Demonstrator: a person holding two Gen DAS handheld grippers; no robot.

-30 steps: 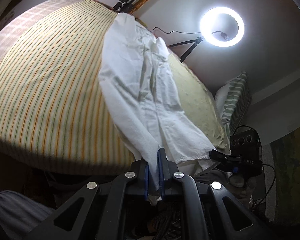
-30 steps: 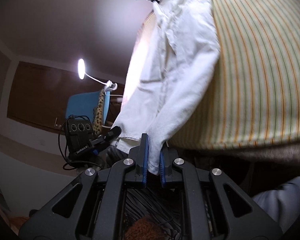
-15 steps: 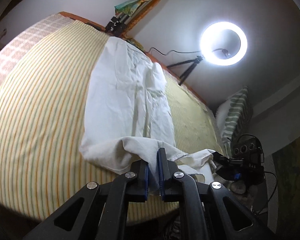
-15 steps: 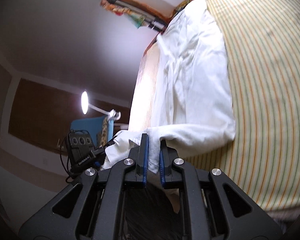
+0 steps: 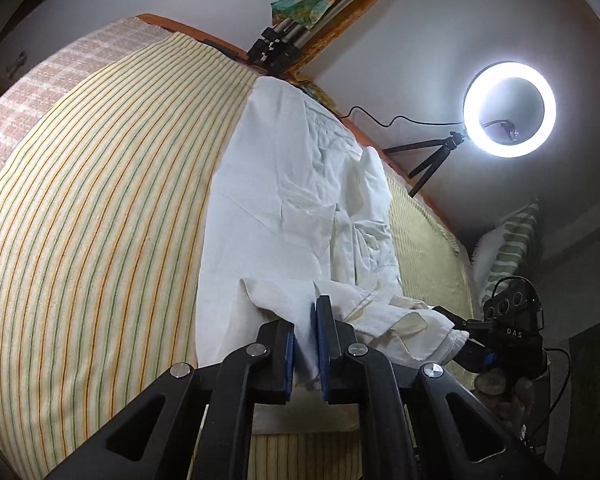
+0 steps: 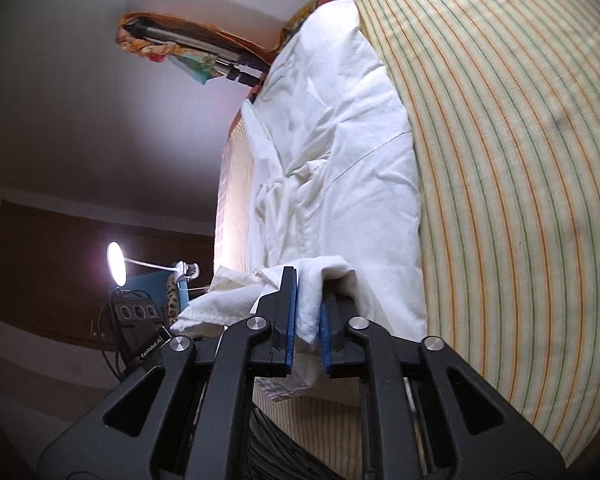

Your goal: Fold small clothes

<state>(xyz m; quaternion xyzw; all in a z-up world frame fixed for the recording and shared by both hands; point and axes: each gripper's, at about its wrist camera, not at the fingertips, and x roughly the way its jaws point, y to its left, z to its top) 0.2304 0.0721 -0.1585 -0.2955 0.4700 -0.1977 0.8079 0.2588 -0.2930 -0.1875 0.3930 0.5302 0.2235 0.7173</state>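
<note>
A white garment [image 5: 284,208] lies lengthwise on a striped bed sheet [image 5: 100,208]. Its near hem is lifted and folded back over the rest. My left gripper [image 5: 305,320] is shut on one corner of that hem. My right gripper [image 6: 307,300] is shut on the other corner; the garment [image 6: 340,168] and sheet [image 6: 520,160] show in the right wrist view too. The right gripper's body [image 5: 508,332] shows at the right of the left wrist view, the left gripper's body [image 6: 140,328] at the left of the right wrist view. The lifted hem hangs slack between them.
A lit ring light [image 5: 509,109] on a tripod stands beyond the bed. A striped pillow [image 5: 508,248] lies at the bed's right end. Folded tripods [image 5: 284,40] wrapped in coloured cloth lean at the headboard. A lamp [image 6: 116,263] glows in the right wrist view.
Both grippers have carried the near hem up from below the bed edge and forward over the garment, so the lower part now folds back onto it.
</note>
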